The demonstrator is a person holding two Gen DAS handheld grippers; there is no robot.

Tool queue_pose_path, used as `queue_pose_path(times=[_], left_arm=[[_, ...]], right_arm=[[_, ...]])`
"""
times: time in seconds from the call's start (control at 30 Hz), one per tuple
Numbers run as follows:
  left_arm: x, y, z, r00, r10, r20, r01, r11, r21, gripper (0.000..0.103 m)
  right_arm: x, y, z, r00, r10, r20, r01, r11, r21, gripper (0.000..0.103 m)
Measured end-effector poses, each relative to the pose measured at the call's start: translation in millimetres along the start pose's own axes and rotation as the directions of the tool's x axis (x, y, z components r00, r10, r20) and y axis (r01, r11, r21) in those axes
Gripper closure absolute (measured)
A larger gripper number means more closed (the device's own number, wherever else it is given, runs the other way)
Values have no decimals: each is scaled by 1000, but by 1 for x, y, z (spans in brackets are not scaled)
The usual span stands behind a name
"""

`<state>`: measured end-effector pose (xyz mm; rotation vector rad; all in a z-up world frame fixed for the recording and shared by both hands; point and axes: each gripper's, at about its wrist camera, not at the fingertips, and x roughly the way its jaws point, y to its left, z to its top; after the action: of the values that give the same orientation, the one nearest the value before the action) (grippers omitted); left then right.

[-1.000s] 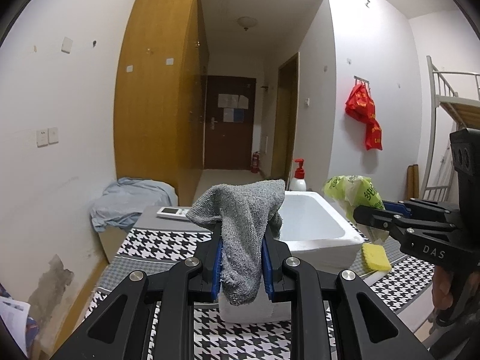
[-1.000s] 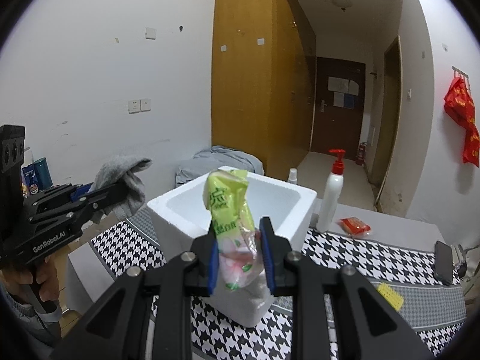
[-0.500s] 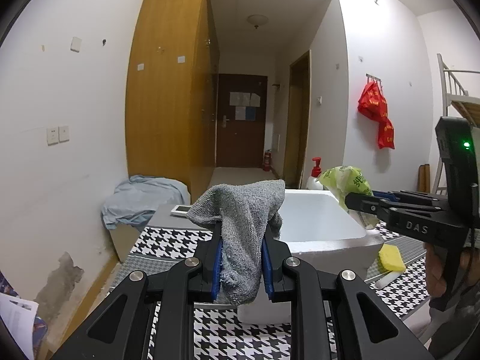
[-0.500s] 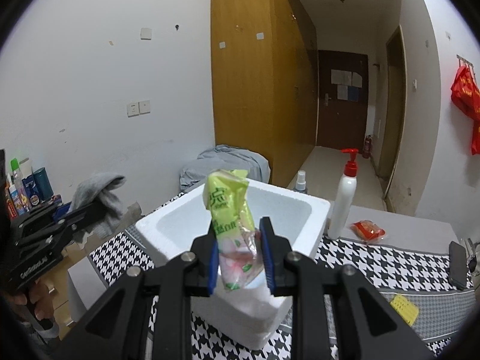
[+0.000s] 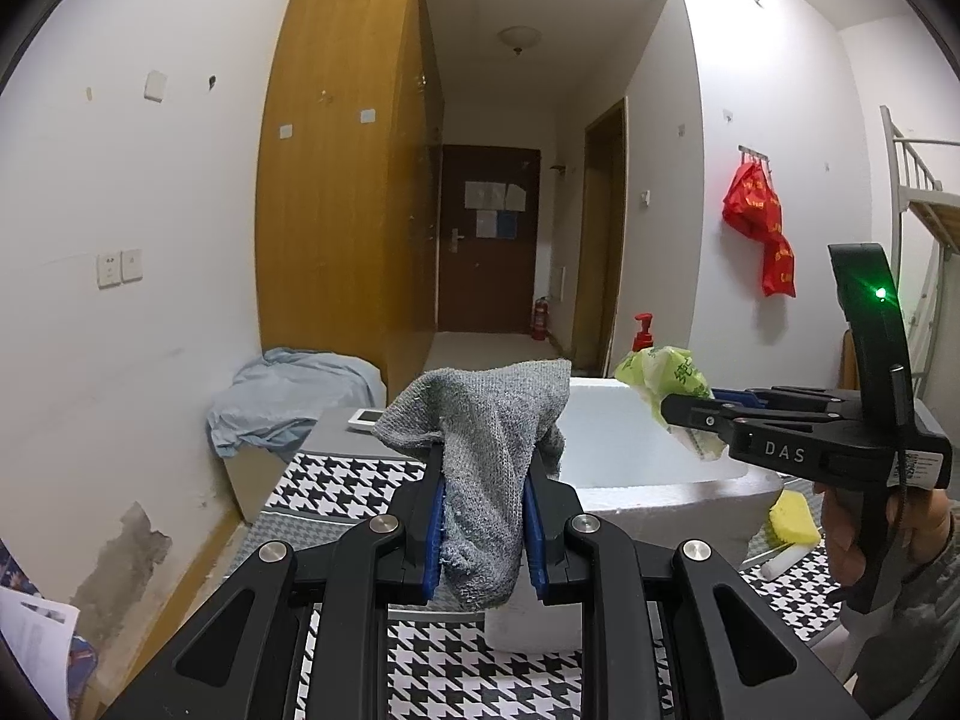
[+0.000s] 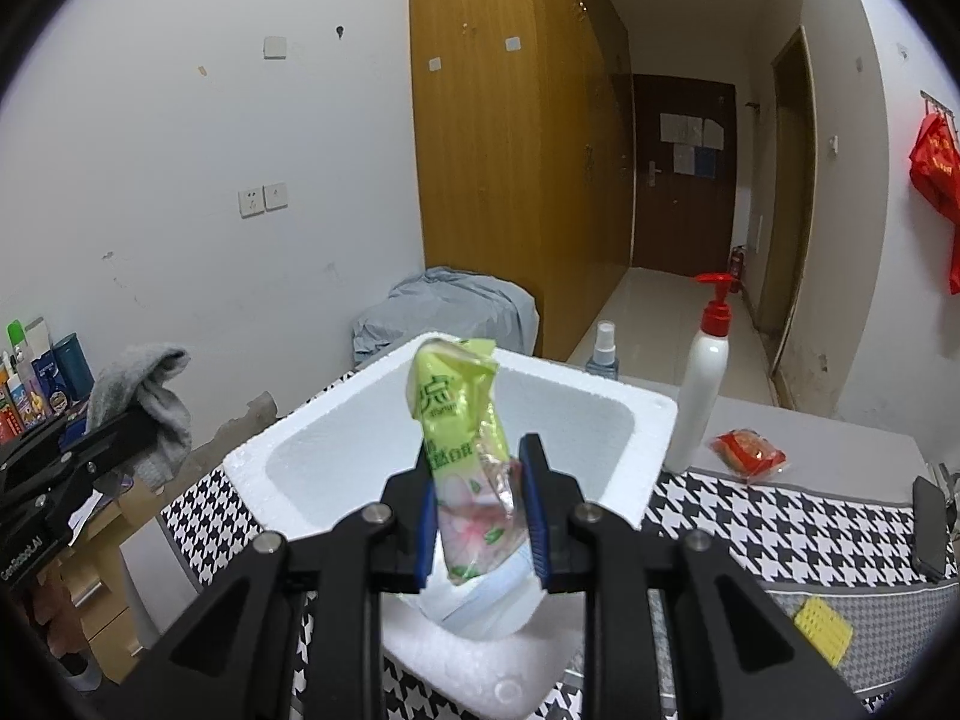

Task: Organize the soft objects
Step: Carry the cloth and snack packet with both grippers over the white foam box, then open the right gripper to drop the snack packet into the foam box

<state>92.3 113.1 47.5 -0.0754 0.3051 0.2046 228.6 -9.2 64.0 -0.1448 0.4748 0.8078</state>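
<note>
Since a second ago the right gripper (image 6: pixel 480 507) has carried its green tissue pack (image 6: pixel 465 450) closer over the white foam box (image 6: pixel 600 414), while the left gripper (image 5: pixel 483 525) has barely shifted beside the box.

Clamped between the right gripper's blue pads, the tissue pack stands nearly upright, its long axis running up and slightly left, crumpled green top above the fingertips and white bottom end hanging below them, over the box's near rim. The left gripper is closed on a grey knitted cloth (image 5: pixel 486 450); the cloth's long axis runs up and down, its upper part flopping over the fingertips and its lower end dangling under them, just left of the box in that view.

What shows of the box's hollow is bare white. Behind the box stands a white pump bottle (image 6: pixel 699 396), with a yellow sponge (image 5: pixel 792 516) lying to the box's right.
</note>
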Motion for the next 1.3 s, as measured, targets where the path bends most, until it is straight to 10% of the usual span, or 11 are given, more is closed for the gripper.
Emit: queue_pose_path(times=[0.2,0.3,0.67,1.3], left_arm=[[2,0,1,1000,-1,-3,1,1000,-4,80],[2,0,1,1000,-1,2,1,1000,0,80],[7,4,4,1000,-1,-4,0,1000,-16,80],[24,-7,21,998,-67,-1,67,997,29,80]], right_arm=[[9,-3,2,1000,12,-16,-12,1000,5,70],[11,-6,2,999,34,-27,-34,999,25,44],[-2,-8,0,999,25,29,-27,999,41,2],[-37,-25,-15,994,-57,91,55,998,21,1]])
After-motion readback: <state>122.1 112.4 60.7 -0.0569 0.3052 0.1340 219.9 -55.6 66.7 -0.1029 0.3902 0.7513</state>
